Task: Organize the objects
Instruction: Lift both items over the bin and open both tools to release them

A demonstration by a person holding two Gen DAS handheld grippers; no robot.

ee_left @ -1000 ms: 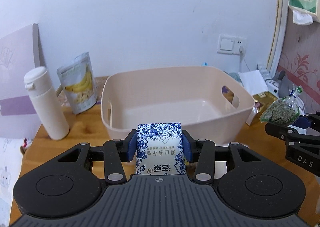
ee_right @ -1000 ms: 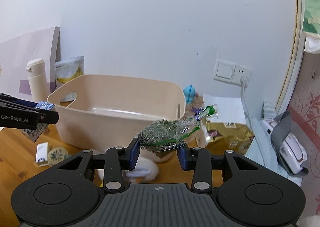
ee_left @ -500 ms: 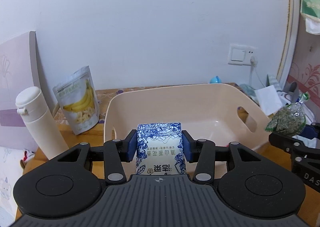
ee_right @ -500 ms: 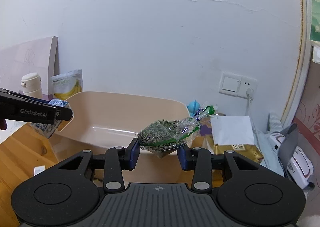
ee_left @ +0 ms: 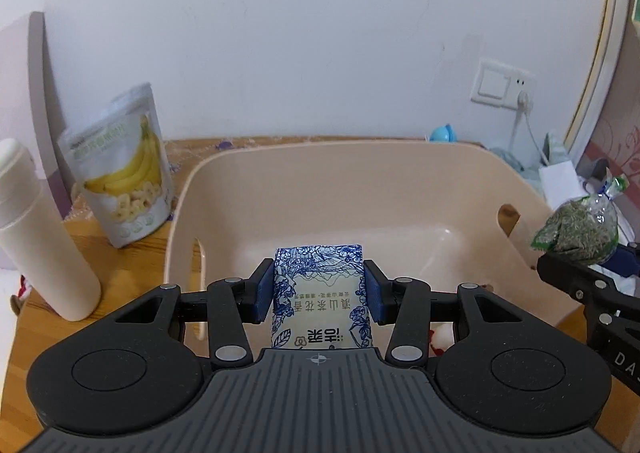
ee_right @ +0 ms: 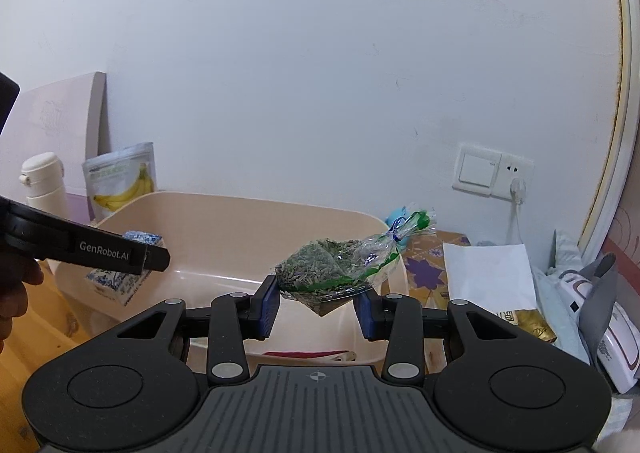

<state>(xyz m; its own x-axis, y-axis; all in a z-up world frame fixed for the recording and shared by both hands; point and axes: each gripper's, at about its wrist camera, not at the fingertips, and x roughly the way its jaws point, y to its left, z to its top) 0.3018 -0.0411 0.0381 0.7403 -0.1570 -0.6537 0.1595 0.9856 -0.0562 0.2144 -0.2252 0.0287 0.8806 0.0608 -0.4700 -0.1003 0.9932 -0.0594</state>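
The left gripper (ee_left: 319, 291) had its fingers (ee_left: 264, 289) clamped on a blue-and-white packet (ee_left: 320, 293), held over the near rim of the beige bin (ee_left: 360, 189). The right gripper (ee_right: 318, 309) pinched a clear bag of dried herbs (ee_right: 324, 267) above the bin's right edge. On the tabletop (ee_left: 120, 265) left of the bin stood a banana pouch (ee_left: 120, 173) and a white bottle (ee_left: 40, 229).

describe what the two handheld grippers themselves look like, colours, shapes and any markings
Both are matte black plastic. The left gripper and right gripper each have angular linkage arms with silver pivot screws, blue ribbed finger pads, two round black discs and a grey ribbed body bearing a small crosshair mark. White "GenRobot.AI" lettering runs along the left one's side. No cables visible.
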